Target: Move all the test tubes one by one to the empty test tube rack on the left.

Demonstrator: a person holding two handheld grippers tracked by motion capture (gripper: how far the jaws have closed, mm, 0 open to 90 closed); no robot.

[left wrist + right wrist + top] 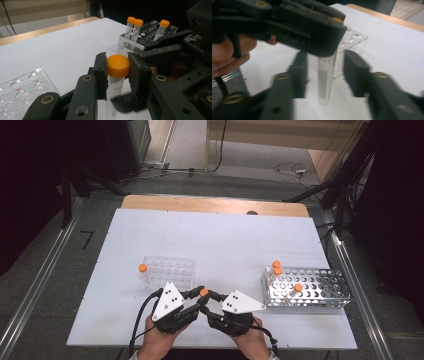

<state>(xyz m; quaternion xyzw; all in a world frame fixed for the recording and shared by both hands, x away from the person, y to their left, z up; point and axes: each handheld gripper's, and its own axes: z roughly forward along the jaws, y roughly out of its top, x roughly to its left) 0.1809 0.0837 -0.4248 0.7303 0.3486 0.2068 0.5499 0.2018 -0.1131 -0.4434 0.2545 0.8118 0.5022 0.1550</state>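
A clear tube with an orange cap (118,65) stands upright just above the white table top, near the front edge. My left gripper (117,71) is shut on the cap, one pad on each side. In the high view the cap (203,292) shows between my left gripper (199,296) and my right gripper (212,299), which meet nose to nose. My right gripper (325,63) is open around the tube's body (325,82), with a gap on each side. The left gripper's jaw (312,32) covers the top of the tube in the right gripper view.
A clear plastic rack (170,272) stands behind the left hand with one orange-capped tube (143,268) at its left end. A metal rack (320,290) at the right holds three orange-capped tubes (276,267). A wooden strip (215,204) edges the far side.
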